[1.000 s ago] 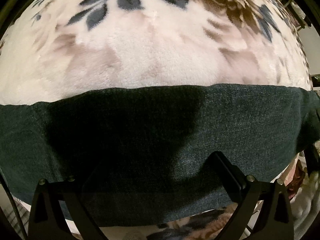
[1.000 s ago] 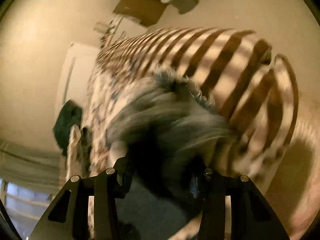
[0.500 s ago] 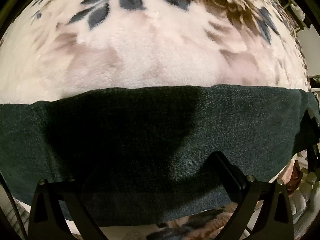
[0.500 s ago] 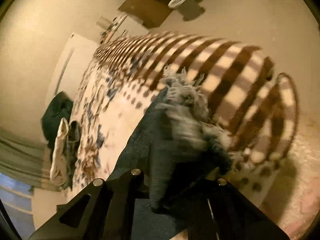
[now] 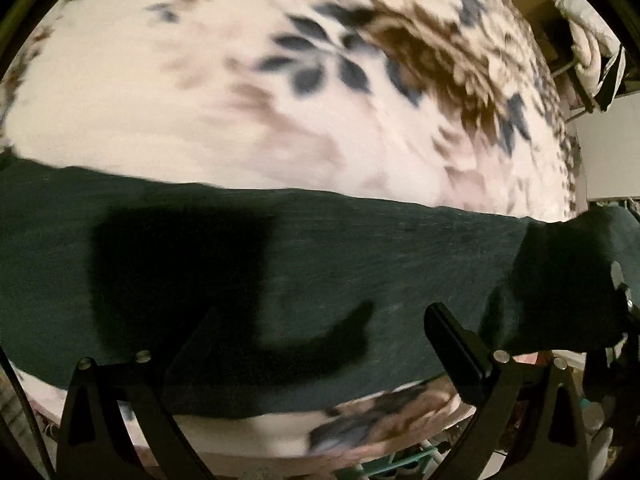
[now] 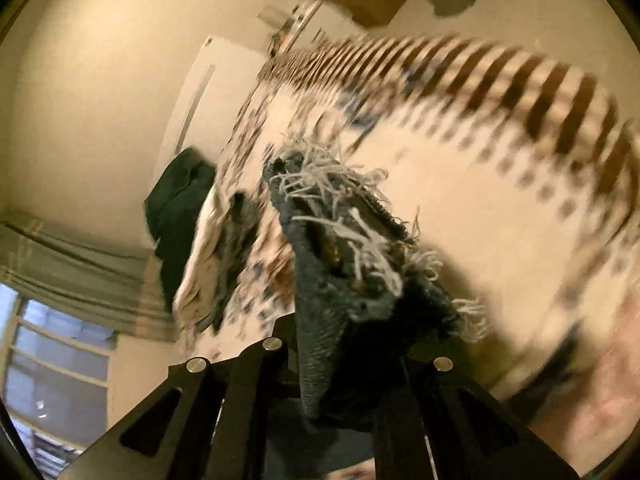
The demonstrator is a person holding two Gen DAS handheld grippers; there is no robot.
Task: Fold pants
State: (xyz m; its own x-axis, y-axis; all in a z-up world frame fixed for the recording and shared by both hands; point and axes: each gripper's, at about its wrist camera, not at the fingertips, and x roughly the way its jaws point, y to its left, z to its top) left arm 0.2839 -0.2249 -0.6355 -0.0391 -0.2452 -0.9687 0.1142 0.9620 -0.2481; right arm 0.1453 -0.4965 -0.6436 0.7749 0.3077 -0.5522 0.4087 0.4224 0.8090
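The dark denim pants (image 5: 320, 264) lie as a flat band across the floral blanket (image 5: 224, 112) in the left wrist view. My left gripper (image 5: 316, 332) hovers just above them, jaws spread wide, holding nothing. At the right edge the cloth is lifted into a fold (image 5: 560, 280). In the right wrist view my right gripper (image 6: 344, 352) is shut on the frayed hem of a pant leg (image 6: 340, 240), raised above the bed.
A heap of dark and cream clothes (image 6: 200, 232) lies at the far end of the bed. The striped blanket edge (image 6: 520, 80) runs along the far side. A window with a curtain (image 6: 60, 320) is at lower left. Clutter (image 5: 588, 40) stands beyond the bed's right edge.
My right gripper has carried the frayed hem up and across, and a lifted fold now shows at the right of the left view. My left gripper has shifted over the pants, still open.
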